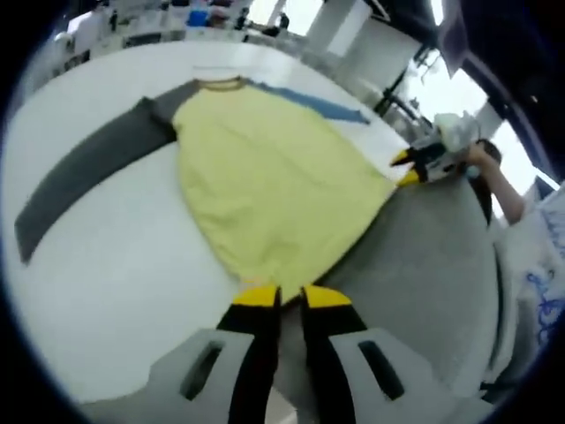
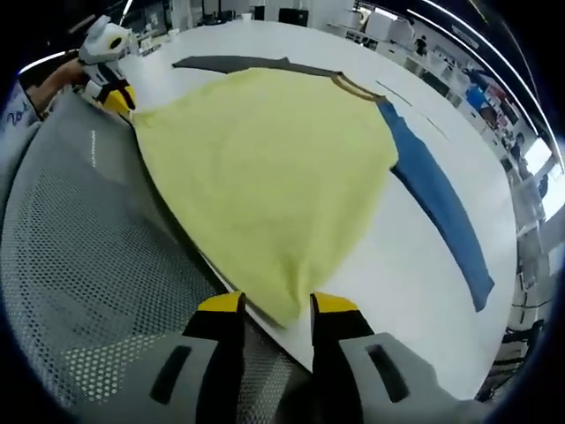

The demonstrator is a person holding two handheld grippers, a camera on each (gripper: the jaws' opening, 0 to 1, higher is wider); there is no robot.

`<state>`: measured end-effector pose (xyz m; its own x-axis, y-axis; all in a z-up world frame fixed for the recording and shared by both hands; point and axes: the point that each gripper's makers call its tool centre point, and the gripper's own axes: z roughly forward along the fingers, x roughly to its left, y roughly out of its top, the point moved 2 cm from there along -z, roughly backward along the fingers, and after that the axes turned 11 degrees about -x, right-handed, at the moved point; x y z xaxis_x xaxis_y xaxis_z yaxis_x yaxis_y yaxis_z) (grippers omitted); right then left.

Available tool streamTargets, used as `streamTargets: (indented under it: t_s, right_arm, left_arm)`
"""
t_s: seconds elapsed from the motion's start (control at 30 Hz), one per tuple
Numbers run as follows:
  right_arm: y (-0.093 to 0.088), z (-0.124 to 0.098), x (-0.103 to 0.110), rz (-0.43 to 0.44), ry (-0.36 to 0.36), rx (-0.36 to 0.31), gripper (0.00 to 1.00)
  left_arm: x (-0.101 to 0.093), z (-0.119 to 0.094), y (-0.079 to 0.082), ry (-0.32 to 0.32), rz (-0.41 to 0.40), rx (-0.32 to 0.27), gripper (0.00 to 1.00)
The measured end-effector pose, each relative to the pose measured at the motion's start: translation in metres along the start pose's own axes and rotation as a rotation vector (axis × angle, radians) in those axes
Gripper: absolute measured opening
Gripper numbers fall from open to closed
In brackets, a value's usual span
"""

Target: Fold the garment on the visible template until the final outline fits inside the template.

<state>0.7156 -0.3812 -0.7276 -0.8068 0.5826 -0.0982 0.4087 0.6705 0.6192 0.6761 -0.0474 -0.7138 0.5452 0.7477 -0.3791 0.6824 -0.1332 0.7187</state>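
I have the yellow shirt point(image 1: 274, 185) spread flat on the white table point(image 1: 115, 265), its collar toward twelve o'clock in the left gripper view and its hem toward me. My left gripper point(image 1: 281, 296) sits at six o'clock on one hem corner; the tips stand slightly apart with the cloth edge at them, but I cannot tell whether any fabric is pinched. The grey sleeve point(image 1: 88, 172) trails out to nine o'clock. My right gripper point(image 2: 276, 305) waits at the other hem corner, tips parted wider, nothing visibly held.

My worry: if one side grips only the top layer, or nothing, the lift would go uneven and drag the shirt askew, off its outline.

The right gripper view gives me the blue sleeve point(image 2: 437, 203) full length toward three o'clock, plus grey mesh fabric point(image 2: 79, 265) at eight o'clock; the left gripper view gives the grey sleeve's whole run instead.
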Motion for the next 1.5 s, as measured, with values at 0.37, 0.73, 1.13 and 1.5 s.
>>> streamTargets:
  t_s: [0.37,0.73,1.13,1.5]
  right_arm:
    - [0.014,-0.007,0.007,0.007,-0.045,-0.075,0.5]
    - [0.036,-0.024,0.02,0.003,-0.092,-0.168,0.69]
    - [0.057,-0.042,0.038,0.047,-0.12,-0.299,0.83]
    - [0.074,-0.064,0.053,0.1,-0.163,-0.376,0.98]
  left_arm:
    - [-0.005,-0.011,0.023,0.024,0.136,-0.085,0.28]
    - [-0.002,-0.028,0.034,0.065,0.207,-0.136,0.51]
    - [-0.023,-0.04,0.041,0.007,0.27,-0.182,0.82]
    - [-0.025,-0.049,0.042,0.006,0.279,-0.186,1.0]
